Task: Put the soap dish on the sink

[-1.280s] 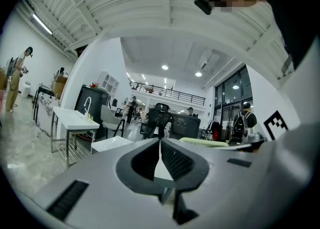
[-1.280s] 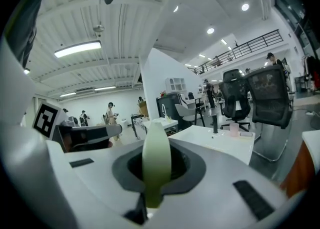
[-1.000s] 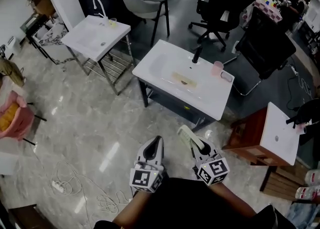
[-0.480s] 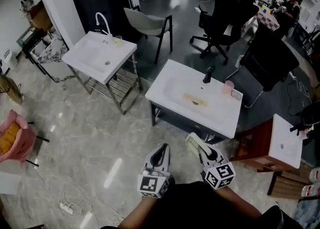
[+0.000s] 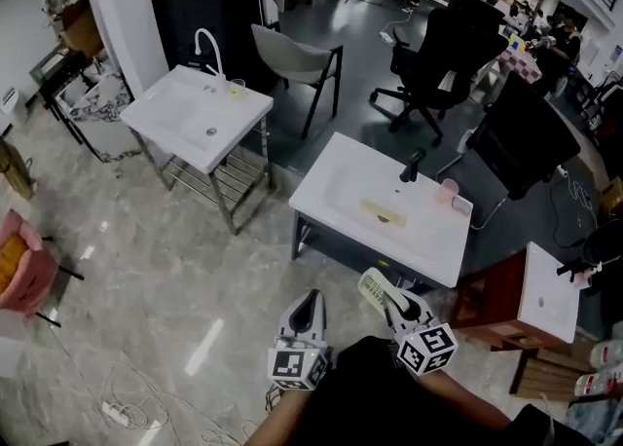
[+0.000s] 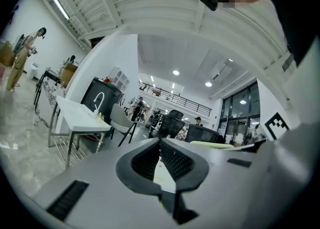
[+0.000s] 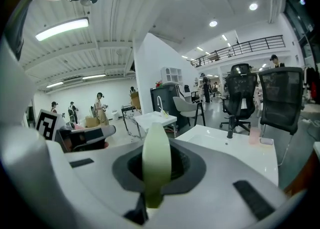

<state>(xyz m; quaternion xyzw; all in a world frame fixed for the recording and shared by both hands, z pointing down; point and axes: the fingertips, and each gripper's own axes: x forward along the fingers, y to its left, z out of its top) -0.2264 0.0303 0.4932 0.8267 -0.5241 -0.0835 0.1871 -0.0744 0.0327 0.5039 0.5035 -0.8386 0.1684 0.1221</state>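
Holding the pale green plastic soap dish (image 5: 374, 288) edge-on, our right gripper (image 5: 391, 296) has its fingers clamped on it. The dish hangs in the air, close to the near edge of the white rectangular sink (image 5: 428, 240) and not yet over it. From the dish, the sink lies at twelve o'clock. A black tap (image 5: 413, 166) stands at its far side and a pink cup (image 5: 448, 191) sits at the tap's four o'clock. Our left gripper (image 5: 310, 303) hangs at nine o'clock of the right one, fingers pressed together on nothing. Well apart at ten o'clock stands a second white basin on a metal frame (image 5: 195, 113), with black mesh office chairs (image 5: 443, 35) at one o'clock.
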